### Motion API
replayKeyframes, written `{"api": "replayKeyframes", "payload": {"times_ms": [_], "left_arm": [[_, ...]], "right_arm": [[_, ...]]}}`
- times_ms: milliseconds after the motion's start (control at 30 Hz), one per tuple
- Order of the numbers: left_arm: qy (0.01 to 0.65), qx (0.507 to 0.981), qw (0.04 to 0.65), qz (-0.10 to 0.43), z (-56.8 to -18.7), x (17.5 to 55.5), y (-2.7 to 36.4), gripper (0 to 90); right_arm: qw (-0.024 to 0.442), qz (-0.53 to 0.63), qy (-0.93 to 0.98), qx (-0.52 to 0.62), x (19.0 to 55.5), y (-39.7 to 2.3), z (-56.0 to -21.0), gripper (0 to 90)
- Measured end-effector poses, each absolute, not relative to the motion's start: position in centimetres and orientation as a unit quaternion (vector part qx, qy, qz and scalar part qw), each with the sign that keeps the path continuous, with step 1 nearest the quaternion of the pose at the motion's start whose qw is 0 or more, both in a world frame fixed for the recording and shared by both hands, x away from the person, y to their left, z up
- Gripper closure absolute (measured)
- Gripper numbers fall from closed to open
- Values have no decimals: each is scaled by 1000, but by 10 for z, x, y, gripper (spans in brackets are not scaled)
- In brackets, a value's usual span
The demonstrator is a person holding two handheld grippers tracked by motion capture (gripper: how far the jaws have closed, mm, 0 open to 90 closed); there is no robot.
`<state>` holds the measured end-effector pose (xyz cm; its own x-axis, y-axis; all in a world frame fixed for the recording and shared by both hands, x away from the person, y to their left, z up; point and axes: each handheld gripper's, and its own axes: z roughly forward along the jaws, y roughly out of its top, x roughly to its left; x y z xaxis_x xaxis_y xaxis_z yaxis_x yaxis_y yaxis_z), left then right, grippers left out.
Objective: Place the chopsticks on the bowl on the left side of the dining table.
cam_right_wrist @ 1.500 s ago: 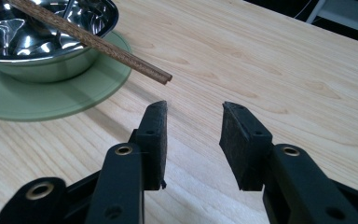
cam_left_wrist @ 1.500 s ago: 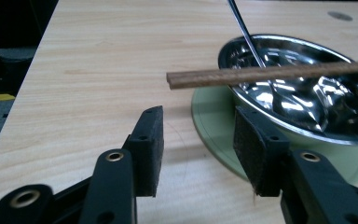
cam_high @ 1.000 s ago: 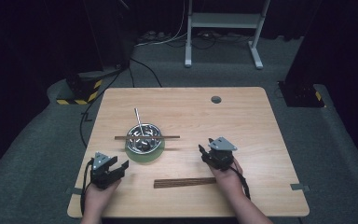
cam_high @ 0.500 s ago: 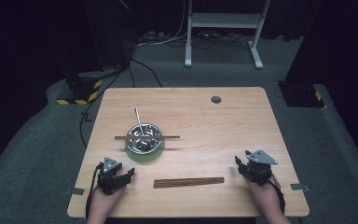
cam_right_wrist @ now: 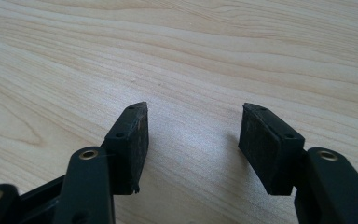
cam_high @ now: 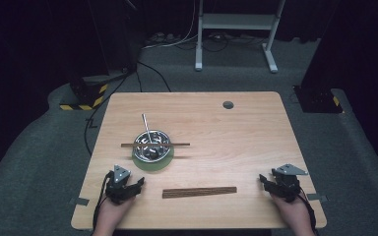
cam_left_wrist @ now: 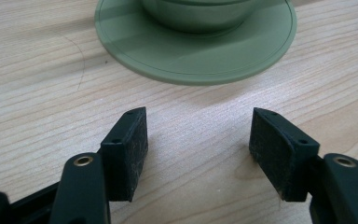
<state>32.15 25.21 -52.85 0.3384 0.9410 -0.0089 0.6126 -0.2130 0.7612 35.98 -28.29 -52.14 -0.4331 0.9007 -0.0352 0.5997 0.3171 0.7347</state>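
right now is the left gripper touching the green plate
Apart. In the left gripper view, bare table separates the open left gripper from the green plate.

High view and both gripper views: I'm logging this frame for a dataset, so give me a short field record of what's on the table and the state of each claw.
table: light wood
bowl: metal, on green plate
green plate: near left claw
in bowl: thin metal rod
across bowl rim: dark stick
front centre: flat brown chopsticks
left claw: open, holds nothing
right claw: open, over bare wood
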Motion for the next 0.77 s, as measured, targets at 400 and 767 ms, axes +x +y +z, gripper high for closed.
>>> {"api": "replayKeyframes", "payload": {"times_ms": [400,767], "left_arm": [[527,739,346,238,-529,318,252,372],[524,742,348,233,-529,318,251,348]], "right_arm": [[229,328,764,506,364,-279,-523,327],[225,332,771,496,364,-279,-523,316]]}}
